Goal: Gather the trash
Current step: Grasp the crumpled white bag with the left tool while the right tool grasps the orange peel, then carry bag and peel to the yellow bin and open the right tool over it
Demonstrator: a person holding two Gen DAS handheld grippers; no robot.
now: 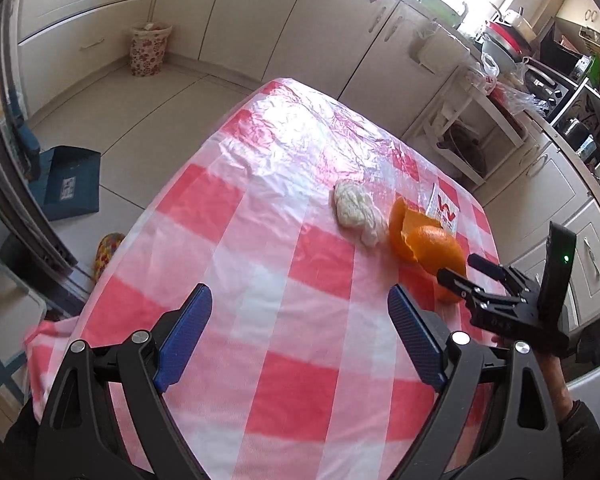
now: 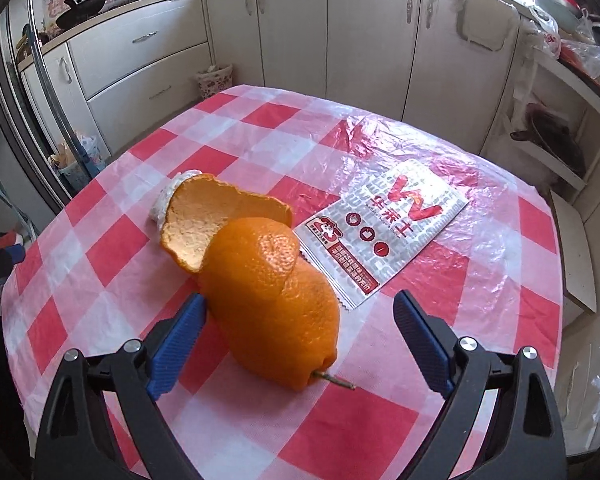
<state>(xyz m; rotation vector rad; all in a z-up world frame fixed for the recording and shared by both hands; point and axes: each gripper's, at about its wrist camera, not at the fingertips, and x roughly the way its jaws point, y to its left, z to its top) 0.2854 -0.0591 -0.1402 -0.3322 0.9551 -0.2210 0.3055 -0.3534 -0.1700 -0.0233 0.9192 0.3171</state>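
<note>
Peel [image 2: 260,280]: orange rind, hollow and curled, stem end toward the camera in the right wrist view. Lies on the table [image 2: 340,432] between the blue pads of the right gripper [image 2: 300,344]. Jaws wide; the left pad stands just beside the rind, touching or not I cannot tell; the right pad is well apart from it. Nothing held. The placement reads as a grasp being lined up, rind centred for the jaws to close across its bulging part.

Tissue [image 1: 358,212]: crumpled white wad, just behind the peel and against its open flap. Largely hidden by the peel from the right wrist.

Wrapper [image 2: 384,232]: flat printed sachet, red and white, lying beside the peel, its near corner tucked under the rind. Flat on the plastic cover, so likely hard to pinch.

Left gripper [image 1: 300,340]: jaws wide, empty, over bare check cloth, well short of the tissue. Judged to be standing off while the right one works.

Right gripper, from the left wrist view [image 1: 472,268]: black fingers reaching to the peel [image 1: 428,248], partly covering it.

Surroundings: floral bin [image 1: 150,50] on the floor by the cabinets [image 1: 260,12], well apart from the table, the likely place for the trash. Blue box [image 1: 72,184] on the floor at left. Cluttered counter [image 1: 540,72] at right.

Obstructions: none between the grippers and the three pieces. The pieces crowd one another; closing on the peel may drag the wrapper or nudge the tissue.
</note>
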